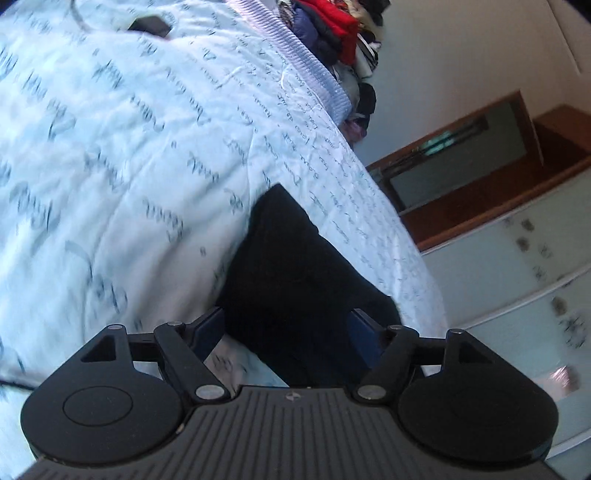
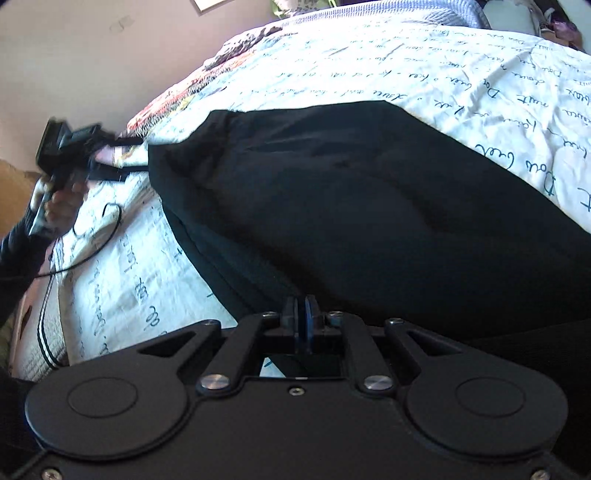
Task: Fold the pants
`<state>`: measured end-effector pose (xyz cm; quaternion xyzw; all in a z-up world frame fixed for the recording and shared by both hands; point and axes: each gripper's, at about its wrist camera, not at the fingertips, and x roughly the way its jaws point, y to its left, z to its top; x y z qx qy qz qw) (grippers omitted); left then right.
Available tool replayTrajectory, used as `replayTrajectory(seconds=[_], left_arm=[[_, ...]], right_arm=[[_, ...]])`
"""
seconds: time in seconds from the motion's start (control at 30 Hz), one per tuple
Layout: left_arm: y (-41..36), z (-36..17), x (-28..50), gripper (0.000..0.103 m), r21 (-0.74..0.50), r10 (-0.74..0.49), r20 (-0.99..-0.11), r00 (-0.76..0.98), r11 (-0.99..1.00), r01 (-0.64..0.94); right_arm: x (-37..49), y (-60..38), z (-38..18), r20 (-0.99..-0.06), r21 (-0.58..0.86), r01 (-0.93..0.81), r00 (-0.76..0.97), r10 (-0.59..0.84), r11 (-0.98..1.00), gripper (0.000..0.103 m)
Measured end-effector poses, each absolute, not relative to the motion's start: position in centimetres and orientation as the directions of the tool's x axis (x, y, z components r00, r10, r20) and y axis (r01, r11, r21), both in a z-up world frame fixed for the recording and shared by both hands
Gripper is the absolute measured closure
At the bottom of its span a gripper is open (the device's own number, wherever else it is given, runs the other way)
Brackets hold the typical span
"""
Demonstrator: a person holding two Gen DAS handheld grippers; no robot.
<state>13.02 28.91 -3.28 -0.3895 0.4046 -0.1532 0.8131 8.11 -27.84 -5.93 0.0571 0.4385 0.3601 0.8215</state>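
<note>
Right wrist view alone showed the black fabric pants [image 2: 369, 206] spread wide over the bed's white script-printed cover [image 2: 461, 81], with the left claw [image 2: 122, 158] out at the garment's far corner in a person's hand [image 2: 59, 206]. Left wrist view showed only a narrow strip of pants [image 1: 295, 280], plus a wooden-topped dresser [image 1: 498, 199] beside the bed. Left claw [image 1: 291, 328] stood released, pads clear of the cloth between them; right claw [image 2: 301, 317] was clenched, though whether it pinched the cloth could not be told.

The black pants [image 2: 369, 206] run off the right wrist view's right edge, their near hem hidden behind the right hand-held gripper [image 2: 303, 314]. In the left wrist view the bedspread [image 1: 110, 166] lettering smears with blur; the clothes pile [image 1: 332, 29] is cut by the top edge.
</note>
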Motion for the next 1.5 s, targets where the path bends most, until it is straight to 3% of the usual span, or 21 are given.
replayTrajectory(seconds=[0.2, 0.37, 0.53, 0.7, 0.73, 0.83, 1.0, 1.07, 1.17, 1.2, 1.3, 1.33, 1.37, 1.4, 1.43, 1.5], left_arm=[[27.5, -5.6, 11.8, 0.029, -0.826, -0.582, -0.522, 0.624, 0.526, -0.201], [28.2, -6.6, 13.4, 0.034, -0.817, -0.525, -0.562, 0.639, 0.472, -0.330], [28.1, -4.8, 14.2, 0.034, -0.832, -0.533, -0.532, 0.658, 0.473, -0.289], [27.6, -5.8, 14.6, 0.035, -0.798, -0.507, -0.584, 0.634, 0.502, -0.334], [27.4, -6.1, 14.7, 0.039, -0.792, -0.508, -0.593, 0.625, 0.507, -0.339], [26.1, -5.6, 15.4, 0.092, -0.717, -0.475, -0.664, 0.577, 0.623, -0.312], [25.0, -2.4, 15.0, 0.092, -0.666, -0.425, -0.657, 0.623, 0.714, -0.215], [24.9, -2.1, 14.6, 0.091, -0.632, -0.400, -0.670, 0.625, 0.750, -0.197], [24.4, -5.1, 15.1, 0.085, -0.557, -0.367, -0.753, 0.546, 0.797, -0.233], [24.7, -5.8, 14.8, 0.085, -0.585, -0.380, -0.729, 0.569, 0.778, -0.230], [25.5, -5.2, 14.2, 0.080, -0.615, -0.404, -0.708, 0.579, 0.756, -0.224], [25.6, -4.7, 14.0, 0.074, -0.616, -0.407, -0.702, 0.584, 0.759, -0.212], [25.8, -4.1, 13.7, 0.073, -0.611, -0.403, -0.701, 0.589, 0.765, -0.204], [26.0, -3.3, 13.4, 0.072, -0.591, -0.379, -0.709, 0.596, 0.780, -0.207], [26.2, -2.5, 12.9, 0.073, -0.571, -0.351, -0.706, 0.615, 0.795, -0.202], [25.9, -0.3, 11.6, 0.072, -0.522, -0.281, -0.680, 0.678, 0.834, -0.178]], right_arm=[[8.2, -28.6, -6.1, -0.678, 0.418, -0.541, 0.350, 0.647, 0.730, 0.098], [8.2, -28.5, -6.0, -0.675, 0.422, -0.539, 0.351, 0.649, 0.729, 0.097], [8.0, -28.5, -6.2, -0.672, 0.425, -0.535, 0.354, 0.651, 0.730, 0.098], [8.1, -28.6, -6.3, -0.668, 0.431, -0.532, 0.355, 0.654, 0.729, 0.098], [8.1, -28.6, -6.3, -0.667, 0.432, -0.530, 0.357, 0.654, 0.730, 0.098], [7.9, -28.7, -5.9, -0.663, 0.417, -0.530, 0.378, 0.646, 0.739, 0.098], [6.9, -29.5, -1.1, -0.593, 0.365, -0.578, 0.459, 0.661, 0.730, 0.098], [5.6, -28.6, -0.2, -0.631, 0.267, -0.612, 0.472, 0.615, 0.744, 0.098], [4.2, -26.7, -3.7, -0.729, 0.217, -0.622, 0.409, 0.549, 0.752, 0.097], [3.9, -26.1, -5.4, -0.756, 0.205, -0.618, 0.392, 0.524, 0.759, 0.097], [3.6, -26.6, -5.9, -0.713, 0.252, -0.573, 0.434, 0.550, 0.780, 0.096], [3.9, -27.1, -5.5, -0.698, 0.296, -0.547, 0.436, 0.568, 0.783, 0.094], [4.2, -27.6, -5.1, -0.683, 0.342, -0.524, 0.431, 0.590, 0.780, 0.083], [4.4, -28.1, -4.7, -0.672, 0.382, -0.502, 0.425, 0.606, 0.776, 0.055], [4.4, -28.6, -4.1, -0.651, 0.413, -0.482, 0.437, 0.620, 0.773, 0.041], [4.3, -29.6, -2.5, -0.555, 0.504, -0.465, 0.471, 0.685, 0.728, 0.035]])
